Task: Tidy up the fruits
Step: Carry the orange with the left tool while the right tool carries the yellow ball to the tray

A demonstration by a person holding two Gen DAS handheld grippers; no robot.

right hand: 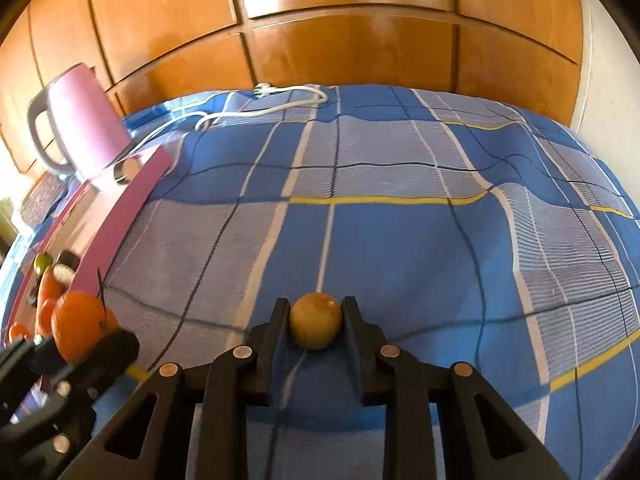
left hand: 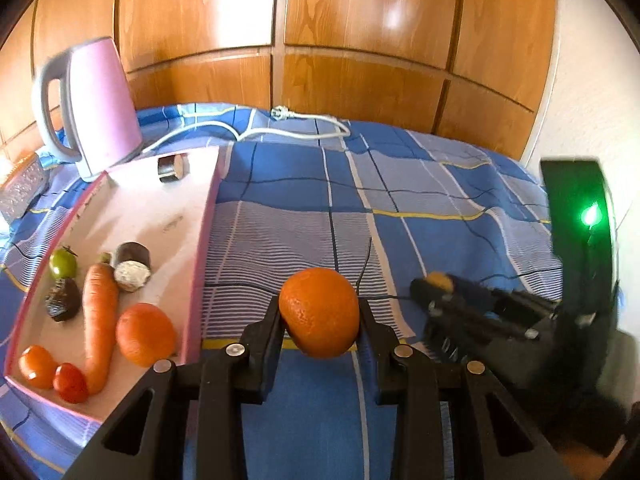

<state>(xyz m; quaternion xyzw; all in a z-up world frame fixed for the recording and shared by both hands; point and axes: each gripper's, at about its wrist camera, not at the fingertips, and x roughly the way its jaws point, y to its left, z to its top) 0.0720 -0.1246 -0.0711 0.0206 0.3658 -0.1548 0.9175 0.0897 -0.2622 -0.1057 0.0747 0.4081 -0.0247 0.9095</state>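
Note:
My left gripper (left hand: 320,312) is shut on an orange (left hand: 319,312), held above the blue checked cloth (left hand: 400,200) just right of the pink-rimmed tray (left hand: 208,224). The tray holds another orange (left hand: 145,334), a carrot (left hand: 99,320), two small tomatoes (left hand: 52,372), a green fruit (left hand: 63,265), a dark wrinkled fruit (left hand: 63,299) and a dark cut piece (left hand: 132,266). My right gripper (right hand: 315,322) is shut on a small yellow-brown round fruit (right hand: 315,320). That gripper (left hand: 440,282) also shows blurred at the right of the left wrist view, and the left one (right hand: 84,336) at the lower left of the right wrist view.
A pink kettle (left hand: 100,108) stands behind the tray, its white cord and plug (left hand: 304,120) lying along the cloth's far edge. A small dark cylinder (left hand: 173,166) sits at the tray's far end. Wooden cupboard doors (left hand: 360,40) rise behind. A silvery patterned box (left hand: 22,188) is at far left.

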